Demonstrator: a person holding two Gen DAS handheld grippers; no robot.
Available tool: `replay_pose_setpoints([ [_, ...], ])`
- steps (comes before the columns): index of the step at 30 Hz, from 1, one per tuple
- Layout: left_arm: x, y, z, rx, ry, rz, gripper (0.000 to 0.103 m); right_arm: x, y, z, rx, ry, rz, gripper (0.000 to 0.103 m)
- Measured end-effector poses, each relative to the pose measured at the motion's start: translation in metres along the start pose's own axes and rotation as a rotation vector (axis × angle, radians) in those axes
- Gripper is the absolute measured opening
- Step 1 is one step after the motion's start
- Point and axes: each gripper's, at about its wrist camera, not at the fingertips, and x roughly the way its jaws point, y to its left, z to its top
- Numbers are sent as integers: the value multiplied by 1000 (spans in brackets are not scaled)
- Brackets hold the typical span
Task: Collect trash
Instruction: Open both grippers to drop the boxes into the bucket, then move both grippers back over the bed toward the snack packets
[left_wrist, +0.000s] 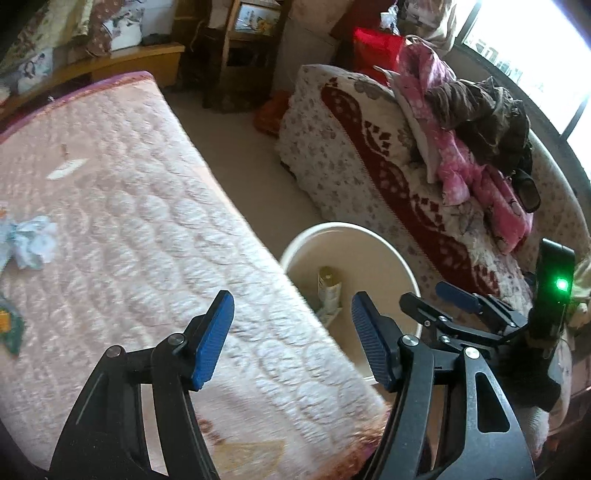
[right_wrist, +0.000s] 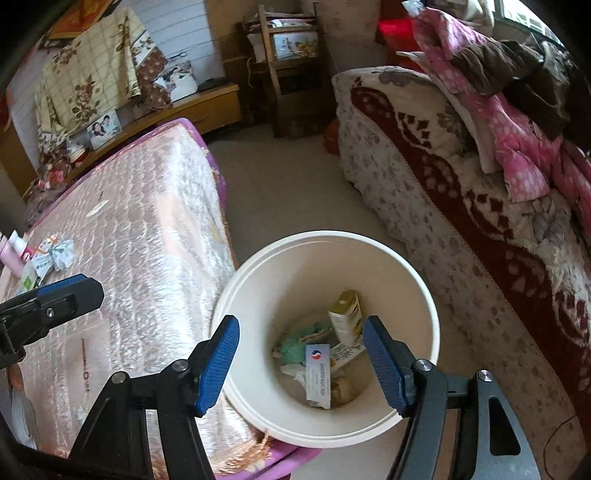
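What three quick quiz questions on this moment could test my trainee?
1. True or false: the right gripper holds a box.
2. Where does the crumpled paper lie: A) on the mattress, B) in the bin, C) on the floor?
3. Fill in: the white box lies inside the ____.

Key: 1 false, its fingers stand open and empty above the bin; 2 A; 3 bin.

Cream round bin (right_wrist: 417, 295) on floor beside bed, boxes and wrappers (right_wrist: 318, 373) inside.
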Motion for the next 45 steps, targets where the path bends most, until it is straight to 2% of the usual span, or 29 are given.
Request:
replay_pose_setpoints([
  [11,-44,56,-19,-35,-67,137,65,-11,60,5,-71,-22,73,67],
  [23,-103,148,-49,-169,-107,238,65,-8,159,2,-208,1,180,67],
  [32,-162,252,-84,-270,-109,355,65,5,250,-6,-332,56,317,68],
  [35,-183,294,-92,-302,-111,424,65,13,282,-9,-382,78,375,69],
  [39,-209,359,-94,-404,-129,495,65,26,327,-7,-447,96,462,69],
  [42,-217,404,-93,-481,-137,535,65,40,357,-3,-499,102,485,76],
  [45,-219,444,-93,-559,-146,548,65,55,383,2,-545,115,494,76],
])
